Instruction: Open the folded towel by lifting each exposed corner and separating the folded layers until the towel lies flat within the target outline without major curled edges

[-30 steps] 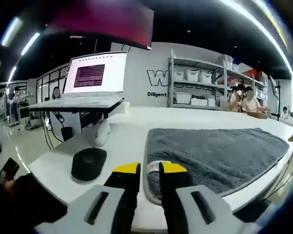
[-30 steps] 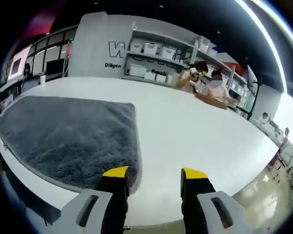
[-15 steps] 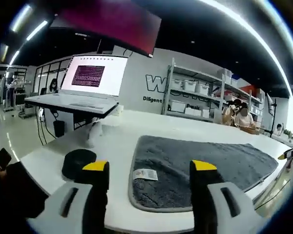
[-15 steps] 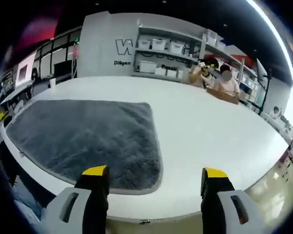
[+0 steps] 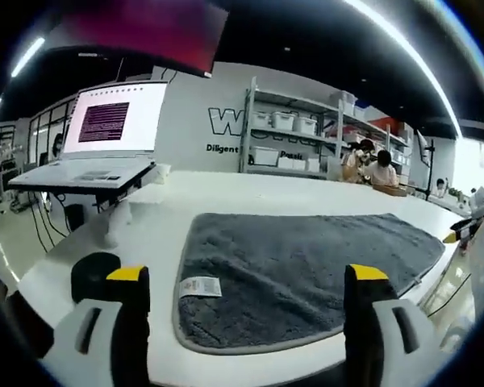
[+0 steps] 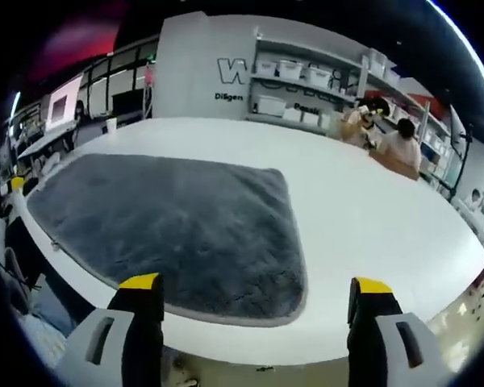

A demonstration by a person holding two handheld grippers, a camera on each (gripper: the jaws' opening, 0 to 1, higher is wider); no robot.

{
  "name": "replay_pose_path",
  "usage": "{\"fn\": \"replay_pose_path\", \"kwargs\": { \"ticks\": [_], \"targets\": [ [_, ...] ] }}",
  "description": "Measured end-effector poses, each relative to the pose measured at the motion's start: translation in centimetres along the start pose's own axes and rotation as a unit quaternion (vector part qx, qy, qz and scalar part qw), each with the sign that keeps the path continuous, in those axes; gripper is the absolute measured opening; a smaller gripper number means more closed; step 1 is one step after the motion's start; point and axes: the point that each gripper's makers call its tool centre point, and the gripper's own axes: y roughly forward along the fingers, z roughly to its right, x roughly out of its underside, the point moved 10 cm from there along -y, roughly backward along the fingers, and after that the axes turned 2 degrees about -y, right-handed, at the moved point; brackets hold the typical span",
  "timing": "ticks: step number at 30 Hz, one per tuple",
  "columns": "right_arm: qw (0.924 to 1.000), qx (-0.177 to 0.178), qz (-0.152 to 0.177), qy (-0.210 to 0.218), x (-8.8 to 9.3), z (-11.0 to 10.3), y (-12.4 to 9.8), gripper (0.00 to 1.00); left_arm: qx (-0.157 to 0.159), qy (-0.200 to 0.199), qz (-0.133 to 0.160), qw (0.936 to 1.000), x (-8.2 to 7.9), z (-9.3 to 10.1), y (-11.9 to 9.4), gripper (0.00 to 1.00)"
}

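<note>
**Towel spread on the tabletop, both grippers wide and empty**

Your left gripper (image 5: 244, 278) hangs over the near edge of the white tabletop (image 5: 226, 189) with its fingers spread wide, holding nothing. Between them lies the near left corner of the grey towel (image 5: 306, 258), with its white care label (image 5: 199, 285) sitting just inside the hem. A black round object (image 5: 93, 272) rests on the tabletop to the left of the towel, near but apart from it, and a laptop (image 5: 97, 137) stands on a raised stand further left.

Your right gripper (image 6: 254, 290) is likewise wide and empty, above the towel's near right corner. In the right gripper view the towel (image 6: 169, 226) looks spread in one broad layer, edges bound with a rounded hem and lying close to the tabletop. You can't tell from here whether a fold remains underneath, and no target outline can be made out.

Expect the towel to handle as soft, plush and limp: light, not fragile, and ready to sag or drag a lower layer along if you lift it from the middle. Take it at a corner, pinching the hem edge where the binding gives the fingers something firmer than pile. The thick nap may let a shallow pinch slip, so bite well over the hem. If any edge curls, draw it outward low along the tabletop instead of lifting high.
</note>
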Motion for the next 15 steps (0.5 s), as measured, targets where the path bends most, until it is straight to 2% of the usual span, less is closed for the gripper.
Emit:
{"fn": "replay_pose_path", "kwargs": {
  "ticks": [3, 5, 7, 10, 15],
  "targets": [
    [1.0, -0.008, 0.005, -0.003, -0.5, -0.7, 0.1, 0.99, 0.003, 0.004, 0.0, 1.0, -0.2, 0.4, 0.1, 0.99],
    [0.9996, -0.022, 0.012, -0.012, -1.0, -1.4, 0.3, 0.99, 0.011, 0.007, -0.004, 0.9999, -0.4, 1.0, 0.3, 0.99],
    [0.9982, -0.053, 0.016, -0.023, -1.6, -2.4, 0.5, 0.99, 0.025, 0.008, -0.005, 0.9996, -0.6, 1.6, 0.7, 0.99],
    [0.9973, -0.065, 0.02, -0.028, -2.5, -3.4, 0.8, 0.99, 0.039, 0.012, -0.01, 0.9991, -0.9, 2.5, 1.2, 0.99],
    [0.9921, -0.109, 0.052, -0.034, -4.7, -5.8, 0.6, 0.99, 0.073, 0.016, -0.001, 0.9972, -2.0, 4.7, 1.8, 0.99]
  ]
}}
